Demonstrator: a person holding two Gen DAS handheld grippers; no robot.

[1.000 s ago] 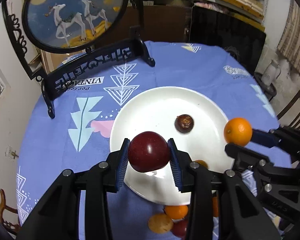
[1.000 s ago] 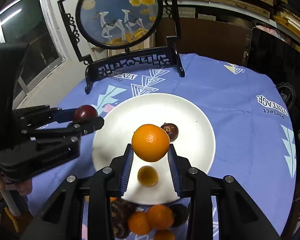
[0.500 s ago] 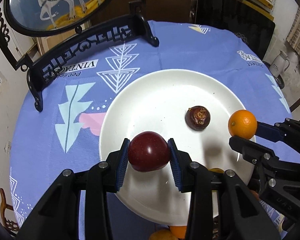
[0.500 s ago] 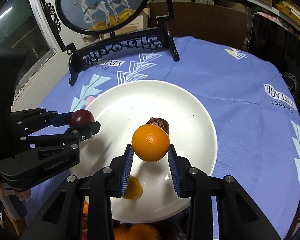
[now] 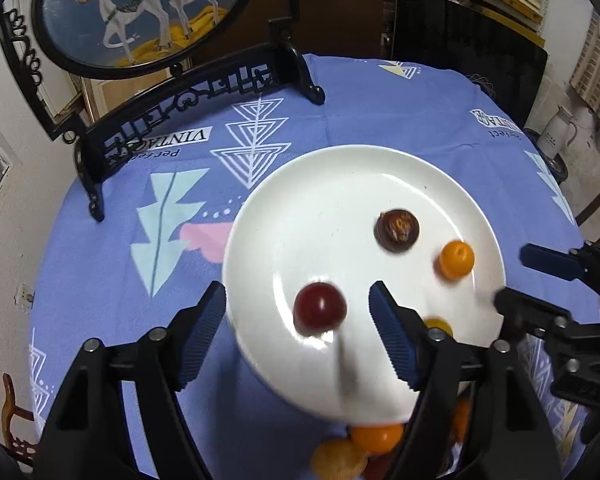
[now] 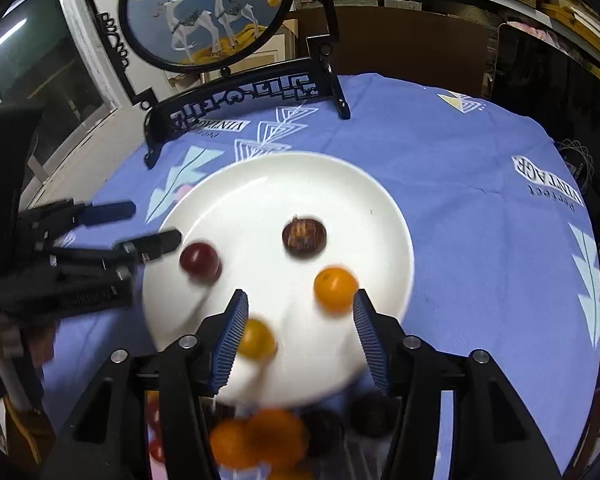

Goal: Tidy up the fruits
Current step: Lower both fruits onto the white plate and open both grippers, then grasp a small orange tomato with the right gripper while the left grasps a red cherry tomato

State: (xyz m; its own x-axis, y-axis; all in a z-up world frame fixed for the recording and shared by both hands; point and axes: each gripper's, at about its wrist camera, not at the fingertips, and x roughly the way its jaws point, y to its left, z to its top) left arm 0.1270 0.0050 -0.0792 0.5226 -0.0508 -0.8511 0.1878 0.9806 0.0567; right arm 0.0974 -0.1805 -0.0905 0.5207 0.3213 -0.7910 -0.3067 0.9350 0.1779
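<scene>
Red plum (image 5: 319,309) and orange (image 6: 336,289) drop free onto the white plate (image 5: 340,184) between each claw's just-opened jaws, while remaining fruit (image 6: 256,440) waits off its near edge, nearer the right claw (image 6: 298,340) than the left claw (image 5: 298,336).

White plate (image 5: 340,184), dark red plum (image 5: 319,309), blurred, seemingly orange tangerine (image 5: 455,259).

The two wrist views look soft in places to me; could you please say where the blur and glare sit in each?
Left wrist view: the red fruit and the plate's near rim smear, with a bright glare streak below the fruit; the deer screen stays crisp. Right wrist view: the orange and the fruit pile at the bottom edge blur most; fisheye bends the table edge in both.
</scene>
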